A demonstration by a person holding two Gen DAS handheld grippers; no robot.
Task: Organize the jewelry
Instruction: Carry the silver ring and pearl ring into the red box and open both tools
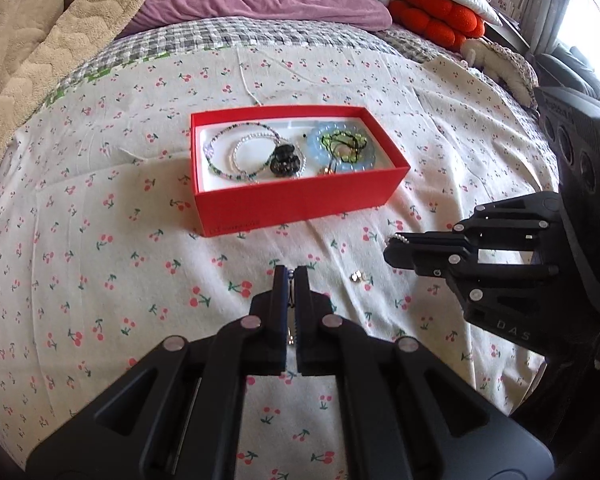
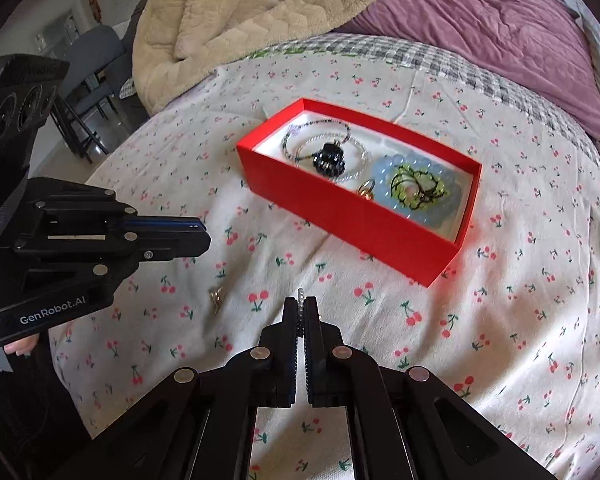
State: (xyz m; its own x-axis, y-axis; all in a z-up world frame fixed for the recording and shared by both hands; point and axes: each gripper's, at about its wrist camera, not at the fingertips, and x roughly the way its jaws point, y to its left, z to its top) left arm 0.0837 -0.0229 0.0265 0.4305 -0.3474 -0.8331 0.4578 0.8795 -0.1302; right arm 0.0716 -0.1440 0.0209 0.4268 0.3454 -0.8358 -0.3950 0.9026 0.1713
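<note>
Both tools carry jewelry mid-transfer: the right tool (image 2: 300, 312) pinches a pearl strand (image 2: 299, 293), the left tool (image 1: 291, 280) is pressed on something small I can't identify. The red box (image 1: 300, 200) sits ahead, its near wall to clear; a loose earring (image 1: 356, 277) lies between them on the bed (image 1: 100, 260), open room around.

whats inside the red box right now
The red box holds beaded bracelets, a dark hair claw, a pale blue bead ring with a green-and-black piece on top, and a small gold ring. Anything beneath them is covered.
</note>
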